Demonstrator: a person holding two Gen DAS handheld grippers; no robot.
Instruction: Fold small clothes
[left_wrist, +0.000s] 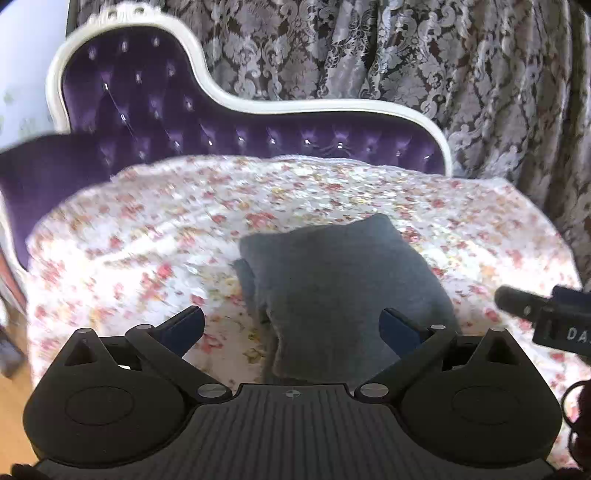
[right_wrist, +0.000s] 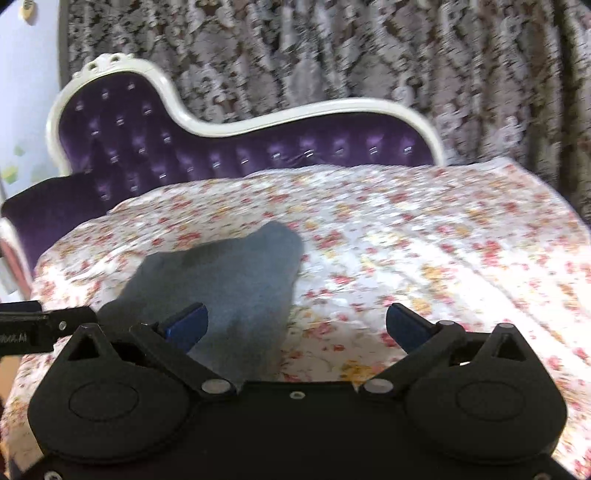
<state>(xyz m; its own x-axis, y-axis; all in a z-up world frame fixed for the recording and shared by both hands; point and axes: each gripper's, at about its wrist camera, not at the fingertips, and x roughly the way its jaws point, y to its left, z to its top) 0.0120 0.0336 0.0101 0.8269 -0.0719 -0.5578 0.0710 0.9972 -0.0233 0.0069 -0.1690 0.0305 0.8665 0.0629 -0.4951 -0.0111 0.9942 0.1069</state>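
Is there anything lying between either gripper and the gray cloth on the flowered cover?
Nothing visible does. The gray cloth lies alone on the flowered cover, just ahead of the open left gripper and ahead and to the left of the open right gripper. Only bare cover shows around it.

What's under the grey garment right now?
The grey garment lies folded on the floral sheet, which shows all around it. Whatever sits directly beneath it, or between its layers, is covered.
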